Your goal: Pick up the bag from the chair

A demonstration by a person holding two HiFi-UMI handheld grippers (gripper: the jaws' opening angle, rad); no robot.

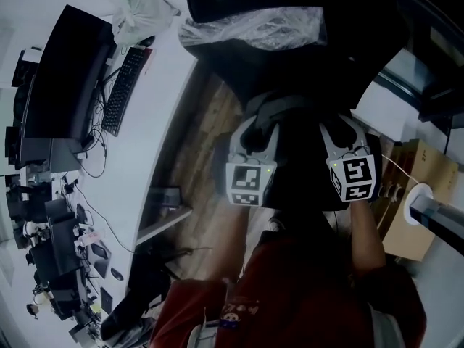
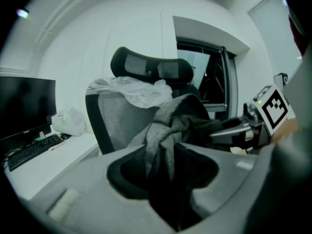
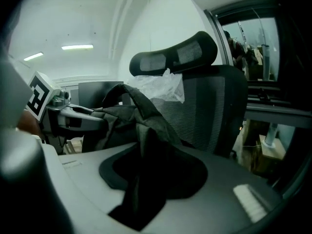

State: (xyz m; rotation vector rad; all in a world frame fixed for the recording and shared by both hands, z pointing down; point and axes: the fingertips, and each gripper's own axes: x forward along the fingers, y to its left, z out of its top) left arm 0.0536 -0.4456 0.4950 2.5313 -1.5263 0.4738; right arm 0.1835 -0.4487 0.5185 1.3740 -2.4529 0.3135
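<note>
A dark grey fabric bag [image 1: 299, 167] hangs between both grippers in front of the black mesh office chair [image 1: 290, 56]. My left gripper [image 1: 255, 127] is shut on a bunched grey fold of the bag [image 2: 168, 123], which rises from between its jaws. On the other side, the right gripper [image 1: 341, 127] is shut on a dark strap of the bag [image 3: 131, 113]. In the left gripper view the right gripper [image 2: 243, 130] shows at the right. In the right gripper view the left gripper [image 3: 80, 117] shows at the left. Whether the bag still touches the seat is hidden.
Clear crumpled plastic [image 1: 254, 29] is draped over the chair back [image 2: 117, 118] below the headrest [image 3: 175, 55]. A white desk [image 1: 156, 107] on the left carries a monitor [image 1: 69, 75], a keyboard [image 1: 125, 89] and a white plastic bag [image 1: 141, 11]. A cardboard box [image 1: 417, 194] stands at the right.
</note>
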